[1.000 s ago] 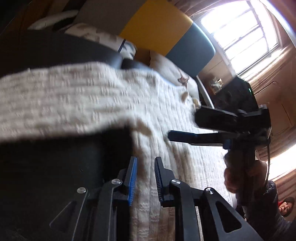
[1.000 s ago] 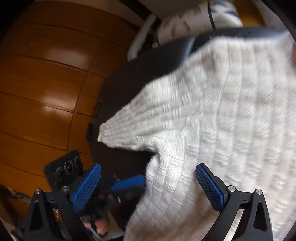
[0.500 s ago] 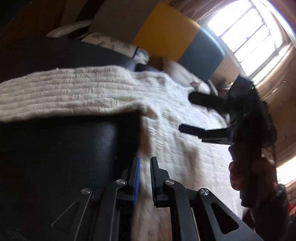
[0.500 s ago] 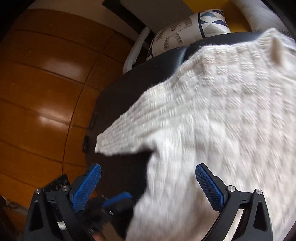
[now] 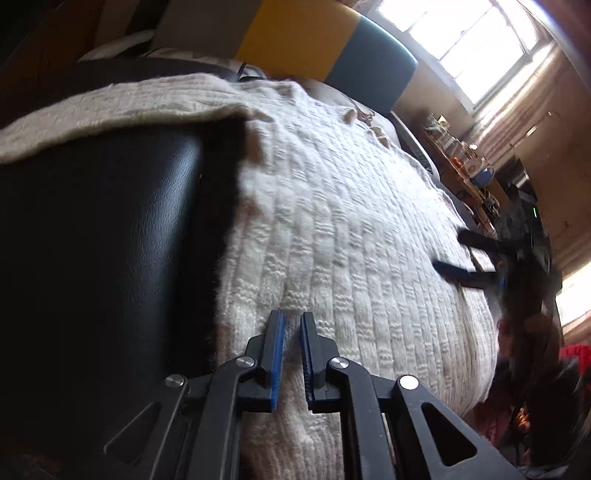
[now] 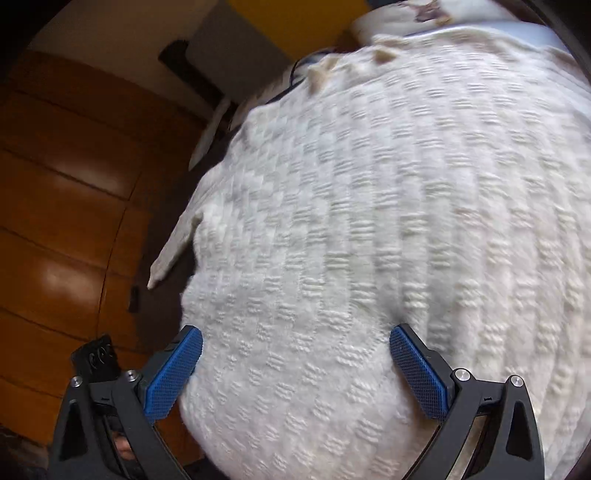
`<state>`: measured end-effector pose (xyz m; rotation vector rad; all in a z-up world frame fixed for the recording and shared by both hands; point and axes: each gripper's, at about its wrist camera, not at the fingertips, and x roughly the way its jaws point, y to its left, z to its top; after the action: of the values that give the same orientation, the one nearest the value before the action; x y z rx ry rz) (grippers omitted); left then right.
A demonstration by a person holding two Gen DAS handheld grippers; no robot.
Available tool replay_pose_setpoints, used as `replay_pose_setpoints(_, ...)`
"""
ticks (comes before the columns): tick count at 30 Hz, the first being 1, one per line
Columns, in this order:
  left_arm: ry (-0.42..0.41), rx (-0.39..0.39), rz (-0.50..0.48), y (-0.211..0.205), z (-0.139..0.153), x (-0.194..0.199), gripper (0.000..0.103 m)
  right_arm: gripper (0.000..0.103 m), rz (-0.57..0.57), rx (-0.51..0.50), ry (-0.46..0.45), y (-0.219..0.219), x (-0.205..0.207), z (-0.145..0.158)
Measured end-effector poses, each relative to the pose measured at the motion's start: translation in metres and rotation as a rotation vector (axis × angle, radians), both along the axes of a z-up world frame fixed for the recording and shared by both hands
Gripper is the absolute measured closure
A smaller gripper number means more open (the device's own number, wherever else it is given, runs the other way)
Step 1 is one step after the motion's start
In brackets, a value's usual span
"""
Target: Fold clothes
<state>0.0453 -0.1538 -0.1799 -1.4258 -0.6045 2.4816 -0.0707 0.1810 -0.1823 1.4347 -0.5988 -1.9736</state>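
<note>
A cream knitted sweater lies spread over a black leather surface; one sleeve stretches to the left. My left gripper sits at the sweater's near edge, its jaws almost together with knit fabric pinched between the blue pads. In the right wrist view the sweater fills most of the frame. My right gripper hovers over it, wide open with nothing between its fingers. The left wrist view also catches the right gripper at the sweater's far right side, held by a person's hand.
A yellow and teal padded panel stands behind the surface, with a pale cushion next to it. Wooden cabinet doors run along the left in the right wrist view. A bright window and a cluttered shelf lie to the right.
My left gripper's jaws narrowed from a clear gap to almost together and moved onto the sweater's edge. My right gripper shifted further over the sweater's body, staying open.
</note>
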Motion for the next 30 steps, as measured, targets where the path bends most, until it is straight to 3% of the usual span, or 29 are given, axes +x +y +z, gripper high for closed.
replay_pose_setpoints(4,-0.027,-0.035,-0.007,0.000,0.005,-0.004,0.094,0.000,-0.041,-0.081,0.034,0.012,0.003,-0.003)
replay_pose_setpoints(6,-0.053,0.018,-0.006,-0.005,0.015,-0.013,0.095,0.000,-0.047,-0.097,0.027,0.012,0.002,-0.001)
replay_pose_setpoints(9,-0.010,0.105,-0.048,-0.003,0.038,-0.042,0.088,0.000,-0.069,-0.144,0.028,0.019,0.001,0.008)
replay_pose_setpoints(12,0.043,0.153,-0.111,0.010,0.069,-0.082,0.086,0.000,-0.106,-0.116,0.094,0.029,-0.008,0.022)
replay_pose_setpoints(17,0.088,0.193,-0.228,0.058,0.099,-0.195,0.082,0.000,-0.122,0.035,0.221,0.039,-0.046,0.040)
replay_pose_setpoints(21,0.041,0.217,-0.295,0.102,0.084,-0.297,0.081,0.000,-0.110,0.158,0.279,0.038,-0.079,0.033)
replay_pose_setpoints(25,-0.059,0.252,-0.312,0.134,0.048,-0.378,0.080,0.000,-0.100,0.126,0.293,0.042,-0.097,0.016)
replay_pose_setpoints(30,-0.141,0.290,-0.328,0.152,0.005,-0.430,0.080,0.000,-0.084,0.103,0.330,0.046,-0.096,0.001)
